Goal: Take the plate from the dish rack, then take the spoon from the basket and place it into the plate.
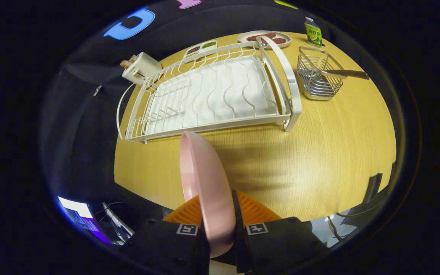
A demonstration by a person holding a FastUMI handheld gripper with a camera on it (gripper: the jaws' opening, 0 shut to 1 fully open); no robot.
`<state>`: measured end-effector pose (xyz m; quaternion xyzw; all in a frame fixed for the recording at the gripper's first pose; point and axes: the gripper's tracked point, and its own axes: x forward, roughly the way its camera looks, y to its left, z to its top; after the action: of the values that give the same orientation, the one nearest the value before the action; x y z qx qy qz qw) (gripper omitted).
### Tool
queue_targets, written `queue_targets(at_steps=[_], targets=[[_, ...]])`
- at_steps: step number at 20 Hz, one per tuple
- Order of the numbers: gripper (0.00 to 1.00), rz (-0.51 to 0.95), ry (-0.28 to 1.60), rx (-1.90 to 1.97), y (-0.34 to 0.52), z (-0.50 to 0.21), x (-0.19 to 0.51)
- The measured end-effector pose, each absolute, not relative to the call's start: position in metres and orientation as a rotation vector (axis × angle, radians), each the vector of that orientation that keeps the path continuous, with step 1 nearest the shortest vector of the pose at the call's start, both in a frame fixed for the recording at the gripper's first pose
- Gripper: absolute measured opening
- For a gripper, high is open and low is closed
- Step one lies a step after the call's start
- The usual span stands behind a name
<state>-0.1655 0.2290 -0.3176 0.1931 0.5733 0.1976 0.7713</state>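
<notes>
A pink plate stands on edge between my fingers, held above the wooden table. My gripper is shut on the plate's rim, one finger on each face. Beyond the plate lies the white wire dish rack, with no dishes in it. To the right of the rack stands a metal wire basket. A spoon handle sticks out of the basket toward the right.
Past the rack sit a white plate with brown food, a small two-part dish, a white box-shaped item and a green-labelled drink carton. Bare tabletop spreads ahead of my fingers and to their right.
</notes>
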Motion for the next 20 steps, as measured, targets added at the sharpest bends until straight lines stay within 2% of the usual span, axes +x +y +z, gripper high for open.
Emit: queue_targets(at_steps=[5, 9, 10, 14, 20], targets=[[0.31, 0.410, 1.215, 0.460, 0.226, -0.328, -0.157], [0.47, 0.355, 1.190, 0.403, 0.209, -0.348, -0.152], [0.43, 0.345, 1.189, 0.393, 0.203, -0.349, -0.154], [0.43, 0.321, 1.167, 0.376, 0.193, -0.360, -0.151], [0.69, 0.314, 1.024, 0.335, 0.174, -0.340, -0.137]])
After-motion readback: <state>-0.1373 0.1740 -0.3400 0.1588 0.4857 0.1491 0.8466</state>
